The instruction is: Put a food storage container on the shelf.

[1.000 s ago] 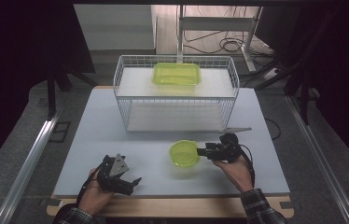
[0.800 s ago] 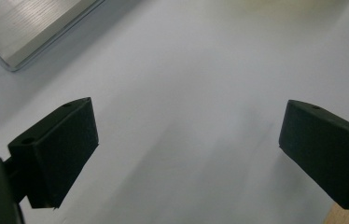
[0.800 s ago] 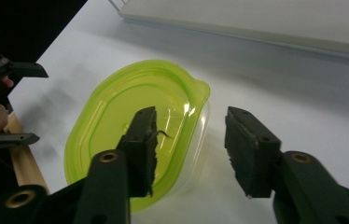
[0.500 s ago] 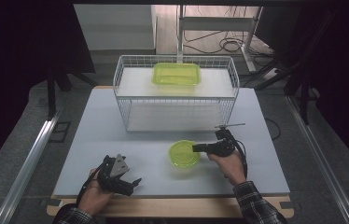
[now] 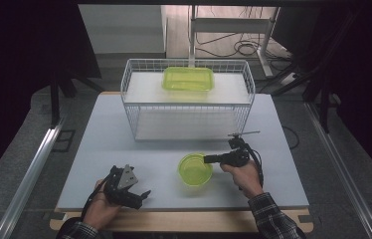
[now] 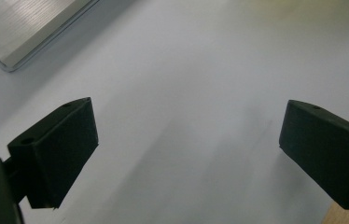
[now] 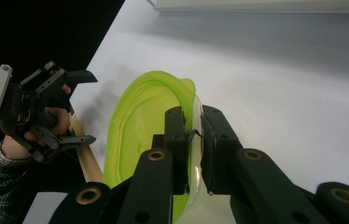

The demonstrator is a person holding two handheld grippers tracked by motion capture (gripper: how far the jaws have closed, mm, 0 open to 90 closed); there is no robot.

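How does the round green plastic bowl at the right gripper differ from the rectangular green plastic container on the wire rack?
The round green plastic bowl sits on the white table near the person; the rectangular green plastic container rests on the white wire rack's top shelf, farther off. The right gripper is shut on the bowl's rim; nothing touches the container. Both are translucent lime green.

You have 1 round, translucent lime-green plastic bowl (image 5: pixel 195 170) sitting upright and empty on the white table's near half, in front of the wire rack. Its right rim (image 7: pixel 189 93) is pinched and slightly bent inward.
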